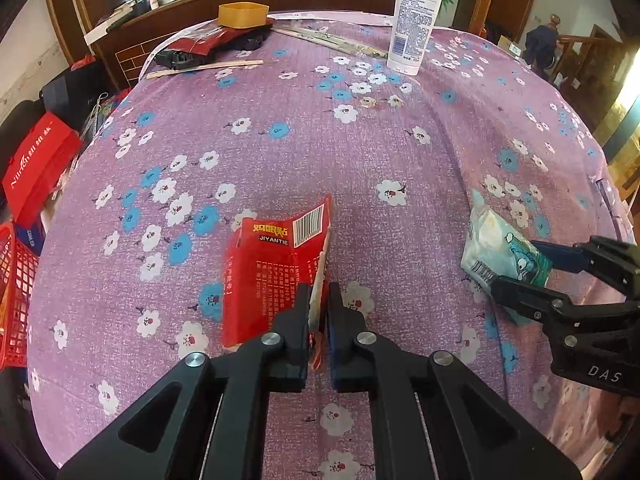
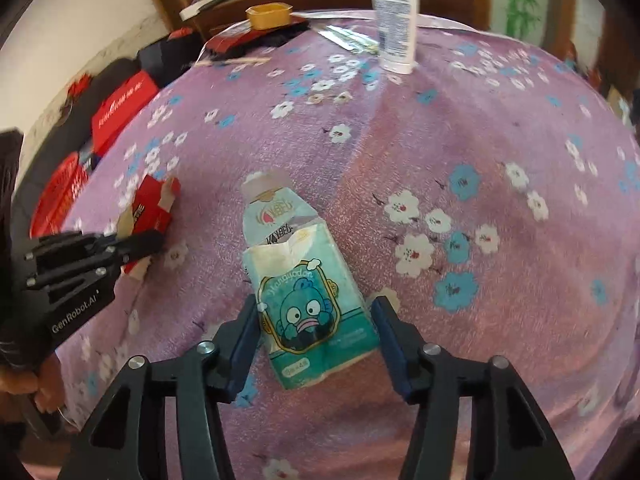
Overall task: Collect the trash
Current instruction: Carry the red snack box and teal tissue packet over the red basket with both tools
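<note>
A flattened red carton [image 1: 276, 264] marked JIYANTIE lies on the purple flowered tablecloth [image 1: 320, 140]. My left gripper [image 1: 320, 300] is shut on the carton's near right edge. It also shows in the right wrist view [image 2: 150, 210], held by the left gripper [image 2: 154, 240]. A teal tissue packet [image 2: 308, 300] with a cartoon fish lies flat between the open fingers of my right gripper [image 2: 316, 320], which straddle it without pressing. In the left wrist view the packet [image 1: 500, 252] sits at the right gripper [image 1: 516, 268].
A white lotion tube [image 1: 418, 16] stands at the table's far side. A yellow tub [image 1: 242, 14], dark red packets [image 1: 208, 42] and wooden sticks [image 1: 204, 68] lie far left. Red bags [image 1: 36, 168] and a red basket [image 1: 12, 300] sit beyond the left edge.
</note>
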{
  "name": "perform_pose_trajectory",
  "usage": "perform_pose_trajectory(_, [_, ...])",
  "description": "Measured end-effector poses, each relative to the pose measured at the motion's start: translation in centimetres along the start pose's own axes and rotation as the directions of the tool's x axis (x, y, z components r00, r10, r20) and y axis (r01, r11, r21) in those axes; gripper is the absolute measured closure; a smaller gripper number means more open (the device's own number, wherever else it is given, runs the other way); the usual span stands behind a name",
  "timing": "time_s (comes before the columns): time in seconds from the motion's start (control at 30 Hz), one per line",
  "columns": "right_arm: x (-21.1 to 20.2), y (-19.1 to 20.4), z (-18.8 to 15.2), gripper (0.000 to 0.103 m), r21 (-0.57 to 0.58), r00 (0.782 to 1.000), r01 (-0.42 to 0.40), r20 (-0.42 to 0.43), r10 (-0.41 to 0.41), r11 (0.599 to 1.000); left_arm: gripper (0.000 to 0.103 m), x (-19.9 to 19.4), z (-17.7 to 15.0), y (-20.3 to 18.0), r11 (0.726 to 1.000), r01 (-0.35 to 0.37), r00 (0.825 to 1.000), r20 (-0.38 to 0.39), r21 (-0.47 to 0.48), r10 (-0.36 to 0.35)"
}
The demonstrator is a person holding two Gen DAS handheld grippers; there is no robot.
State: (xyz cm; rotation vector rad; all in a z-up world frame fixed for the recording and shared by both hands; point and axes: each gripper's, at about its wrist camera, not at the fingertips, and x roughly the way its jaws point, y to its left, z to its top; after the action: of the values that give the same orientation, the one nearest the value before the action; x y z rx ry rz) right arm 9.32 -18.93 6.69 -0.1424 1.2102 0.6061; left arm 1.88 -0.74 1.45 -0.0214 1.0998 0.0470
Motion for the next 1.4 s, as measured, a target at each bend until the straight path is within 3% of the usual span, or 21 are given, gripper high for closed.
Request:
perform_pose_trajectory(0.4, [-1.6,0.0,-1.1,0.069,0.134,0.996,0.036,0.08,-0.047,0.99,0.096,-0.3,-0.7,-0.9,0.997,-0.043,0.998,0.051,0.058,0.04])
perform_pose_trajectory(0.93, [-5.1,3.2,-3.9,0.069,0.335,0.98,0.109,0.12,-0.157,0.936,0.097,-2.3,-2.7,-1.3,0.961,0.08,0.991,0.085,0.265,-0.106])
perform_pose_trajectory(1.4, [-7.0,5.5,-6.1,0.069,0.404,0.973,0.128,0.125,-0.194,0.906,0.098,-4.1,-3.9,-0.8,0.942,0.121,0.983,0.093,0.313,-0.158])
